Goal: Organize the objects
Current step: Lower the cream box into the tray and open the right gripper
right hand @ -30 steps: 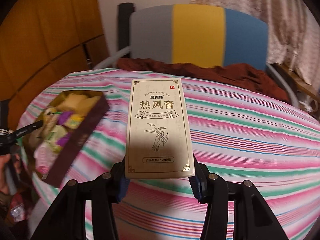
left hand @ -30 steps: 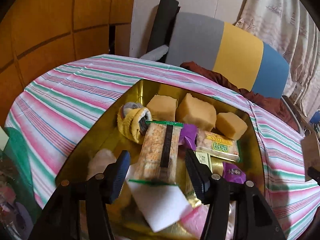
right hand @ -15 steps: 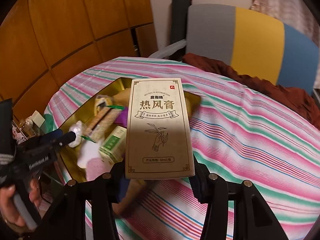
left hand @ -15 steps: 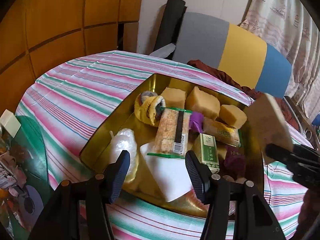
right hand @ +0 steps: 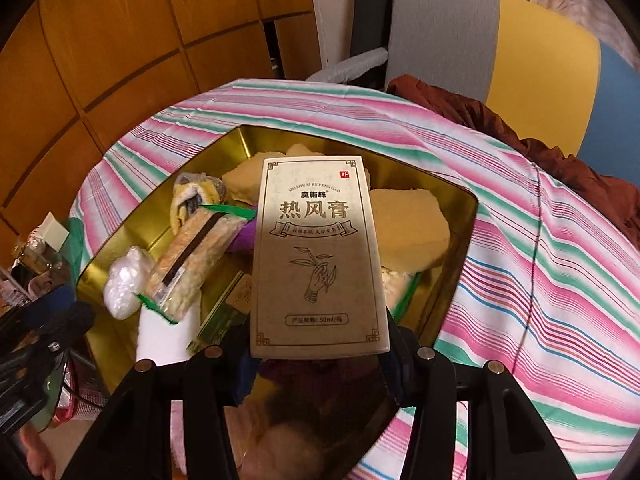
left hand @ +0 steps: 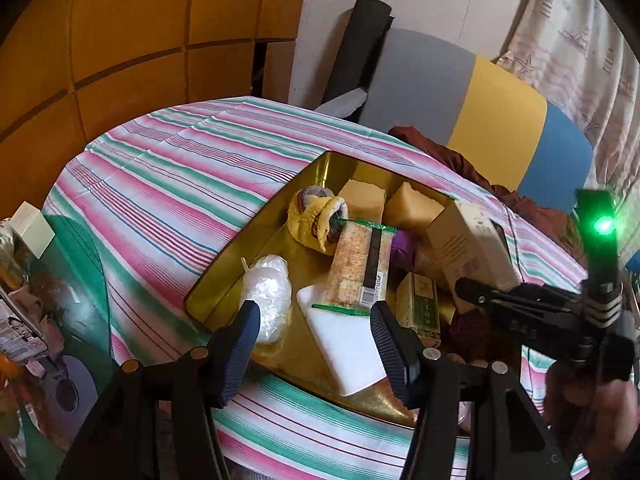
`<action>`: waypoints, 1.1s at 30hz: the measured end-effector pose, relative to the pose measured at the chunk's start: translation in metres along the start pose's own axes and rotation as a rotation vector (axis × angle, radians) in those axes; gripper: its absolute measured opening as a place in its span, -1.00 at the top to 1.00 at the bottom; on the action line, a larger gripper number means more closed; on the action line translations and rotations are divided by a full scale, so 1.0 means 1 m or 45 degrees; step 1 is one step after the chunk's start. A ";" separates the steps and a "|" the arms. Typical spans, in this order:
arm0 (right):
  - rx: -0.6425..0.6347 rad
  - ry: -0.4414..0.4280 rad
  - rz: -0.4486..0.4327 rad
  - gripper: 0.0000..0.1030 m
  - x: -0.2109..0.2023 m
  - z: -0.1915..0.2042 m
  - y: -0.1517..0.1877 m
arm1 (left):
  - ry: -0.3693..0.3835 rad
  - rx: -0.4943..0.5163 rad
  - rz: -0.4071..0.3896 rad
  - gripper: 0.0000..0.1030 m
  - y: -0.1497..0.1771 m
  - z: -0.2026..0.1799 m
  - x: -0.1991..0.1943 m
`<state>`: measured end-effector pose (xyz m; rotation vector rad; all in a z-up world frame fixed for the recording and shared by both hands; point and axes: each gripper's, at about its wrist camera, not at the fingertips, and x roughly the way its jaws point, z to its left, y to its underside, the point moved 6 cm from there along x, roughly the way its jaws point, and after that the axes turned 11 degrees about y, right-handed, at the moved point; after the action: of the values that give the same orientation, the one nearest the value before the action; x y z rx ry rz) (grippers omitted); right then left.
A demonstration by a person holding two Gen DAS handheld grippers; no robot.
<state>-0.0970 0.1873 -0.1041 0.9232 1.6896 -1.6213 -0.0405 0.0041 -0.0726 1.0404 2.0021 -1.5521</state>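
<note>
So the right tongs (right hand: 320, 354) are clamped on the bottom end of a tall beige carton (right hand: 318, 256) with Chinese lettering and a little hand-and-sprig drawing on the front. The carton is up in the air, tilted over the gold tray (left hand: 256, 248) that sits on the striped tablecloth (left hand: 168, 184) covering the counter. In the left camera's view the same carton (left hand: 468, 248) hangs over the tray's right side, with the right tongs (left hand: 480, 294) coming in from the edge, a green light glowing on their handle.

The left tongs (left hand: 314, 330) are released, nothing between the pads, hovering above the near edge of the tray.

The tray's pretty packed already: a long cracker packet (left hand: 360, 268) with a dark strip lying across a white slab (left hand: 344, 344), a crinkly clear plastic bundle (left hand: 266, 292) on the left, a rolled yellow sock (left hand: 318, 220) toward the back, a couple of tan sponge blocks (left hand: 412, 210) behind that, a small green box (left hand: 418, 310) near the front right, and something purple (right hand: 246, 236) poking out from under the carton.

Behind the counter there's a chair (left hand: 472, 112) with a grey, yellow and blue back, and some reddish-brown cloth (right hand: 520, 136) bunched on it.
</note>
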 end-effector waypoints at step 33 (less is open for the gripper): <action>0.103 -0.014 -0.076 0.13 -0.023 0.013 0.011 | -0.249 0.039 -0.051 -0.13 -0.004 -0.002 -0.021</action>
<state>-0.0751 0.1730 -0.0925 0.9087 1.6688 -1.7423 -0.0296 -0.0013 -0.0546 0.8290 1.8824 -1.6416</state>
